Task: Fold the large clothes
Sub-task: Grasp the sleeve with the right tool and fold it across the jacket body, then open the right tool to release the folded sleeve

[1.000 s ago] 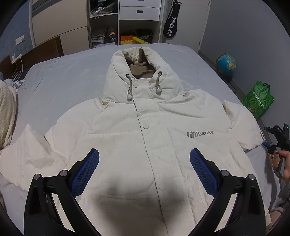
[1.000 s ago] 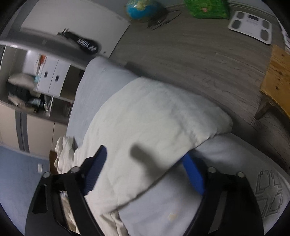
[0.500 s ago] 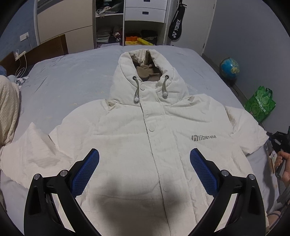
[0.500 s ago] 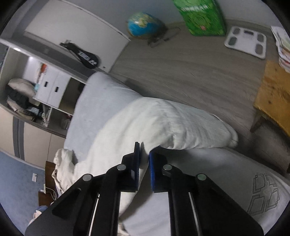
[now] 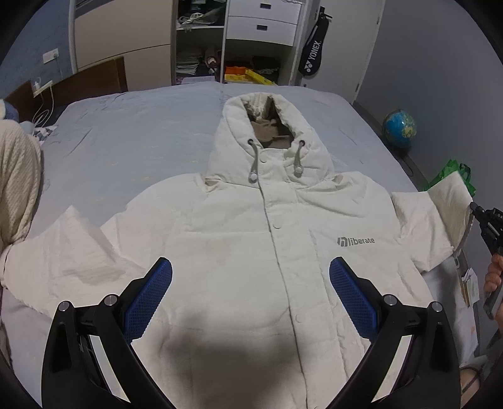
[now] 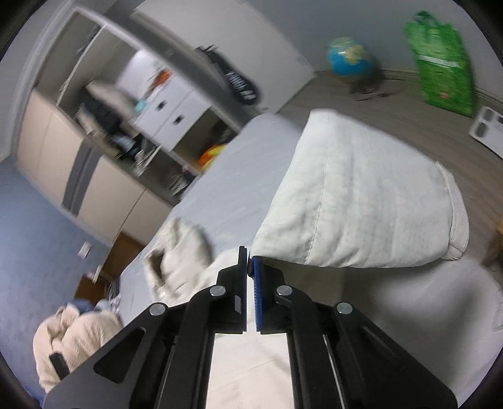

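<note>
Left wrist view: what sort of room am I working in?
Most likely a bedroom: a wide bed with a pale blue sheet, an open wardrobe with white drawers, and a small blue globe on the floor.

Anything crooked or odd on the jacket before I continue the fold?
Only the sleeves are uneven. The right tongs are shut on the right sleeve, raised off the bed. The left sleeve lies flat and wrinkled. The jacket body lies straight.

A globe [image 5: 399,128] stands near a green bag [image 6: 443,62] and wardrobe [image 5: 220,37].
</note>
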`<state>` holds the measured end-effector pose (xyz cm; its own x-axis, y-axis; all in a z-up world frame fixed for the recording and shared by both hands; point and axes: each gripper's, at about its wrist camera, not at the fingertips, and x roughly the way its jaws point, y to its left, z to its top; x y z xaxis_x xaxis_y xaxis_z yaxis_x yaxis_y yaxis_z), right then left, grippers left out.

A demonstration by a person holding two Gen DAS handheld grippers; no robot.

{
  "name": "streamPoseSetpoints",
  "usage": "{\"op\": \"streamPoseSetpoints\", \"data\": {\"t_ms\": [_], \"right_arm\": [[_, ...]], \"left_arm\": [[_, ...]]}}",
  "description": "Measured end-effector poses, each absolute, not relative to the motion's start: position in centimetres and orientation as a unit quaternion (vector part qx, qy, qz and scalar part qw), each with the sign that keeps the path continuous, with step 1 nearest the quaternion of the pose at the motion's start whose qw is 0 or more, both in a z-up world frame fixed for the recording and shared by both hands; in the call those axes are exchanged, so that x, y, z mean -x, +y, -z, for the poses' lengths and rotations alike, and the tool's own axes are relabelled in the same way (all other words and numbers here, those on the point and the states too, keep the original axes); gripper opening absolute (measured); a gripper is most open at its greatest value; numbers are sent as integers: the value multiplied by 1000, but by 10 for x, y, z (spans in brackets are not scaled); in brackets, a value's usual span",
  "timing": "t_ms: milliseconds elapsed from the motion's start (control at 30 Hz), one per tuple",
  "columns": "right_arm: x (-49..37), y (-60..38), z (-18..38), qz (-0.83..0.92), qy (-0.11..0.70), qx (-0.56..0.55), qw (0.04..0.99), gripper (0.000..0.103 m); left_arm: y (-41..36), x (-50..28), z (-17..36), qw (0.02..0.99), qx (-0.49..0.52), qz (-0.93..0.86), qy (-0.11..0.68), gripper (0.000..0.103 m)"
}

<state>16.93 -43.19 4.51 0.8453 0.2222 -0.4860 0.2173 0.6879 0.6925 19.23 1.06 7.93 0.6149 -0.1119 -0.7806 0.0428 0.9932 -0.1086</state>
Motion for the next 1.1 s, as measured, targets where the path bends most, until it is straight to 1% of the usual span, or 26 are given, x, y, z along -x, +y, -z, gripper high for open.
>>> {"op": "streamPoseSetpoints", "data": {"t_ms": [167, 333, 433, 633, 767, 900, 1100], "right_arm": [[-183, -361, -61, -65, 293, -358, 884, 1], [-197, -274, -68, -130, 333, -291, 887, 1], [-201, -227, -55, -152, 369, -255, 881, 1], [-196, -160, -9, -177, 429, -163, 871, 1], [-188, -147, 9, -180, 446, -133, 866, 2], [-176, -156, 20, -183, 459, -144, 857, 2], [-151, -188, 20, -183, 456, -166, 855, 2]], "left_arm": [[28, -186, -84, 898, 56, 34, 436, 97], [37, -184, -85, 896, 58, 27, 439, 97], [41, -182, -83, 894, 58, 25, 444, 97], [40, -181, -77, 889, 51, 26, 454, 97], [35, -179, -73, 886, 44, 32, 460, 97], [24, -179, -66, 883, 32, 38, 466, 97], [-3, -181, -51, 877, 2, 52, 478, 97]]}}
